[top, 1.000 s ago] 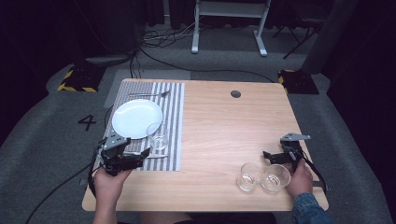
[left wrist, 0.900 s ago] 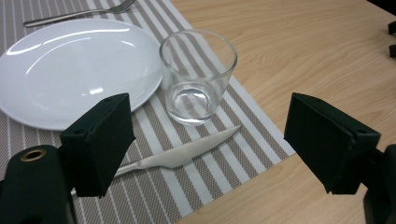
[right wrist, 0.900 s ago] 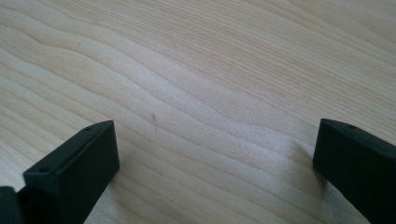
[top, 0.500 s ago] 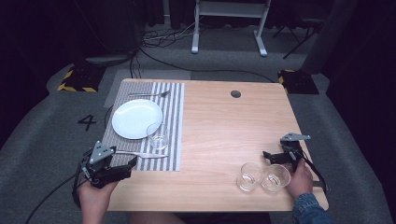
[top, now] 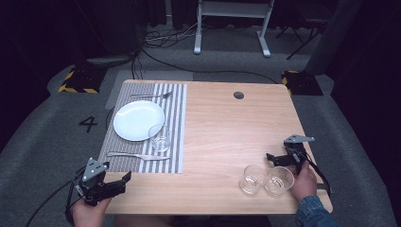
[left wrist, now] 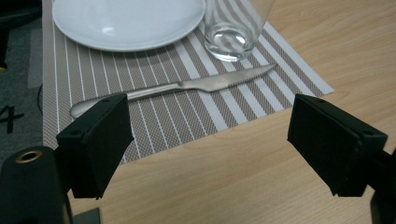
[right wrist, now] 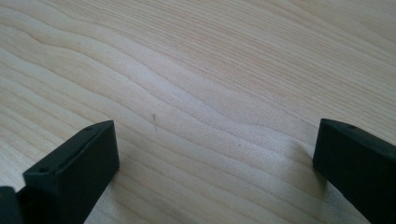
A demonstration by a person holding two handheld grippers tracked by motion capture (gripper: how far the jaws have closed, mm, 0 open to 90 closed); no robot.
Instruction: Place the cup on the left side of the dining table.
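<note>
A striped placemat (top: 175, 142) on the table's left half carries a white plate (top: 137, 120), a fork (top: 151, 96) behind it, a knife (top: 137, 155) in front and a clear glass (top: 160, 138) by the plate's right edge. My left gripper (top: 124, 181) hovers open at the table's front left corner, just short of the mat; between its jaws I see the knife (left wrist: 196, 86), the glass (left wrist: 231, 28) and the plate (left wrist: 126, 21). My right gripper (top: 273, 158) stands open over bare wood (right wrist: 201, 93) near the right edge, just behind two empty glasses (top: 253, 178) (top: 279, 180).
A dark round grommet (top: 239, 95) sits in the wooden table (top: 227, 132) near its far edge. Beyond the table are a white stand's legs (top: 231, 23) and cables on a grey floor, with yellow-black blocks (top: 75, 80) at both far corners.
My left gripper has drawn back from the placemat toward the table's front left corner and off the mat. The right gripper has stayed put.
</note>
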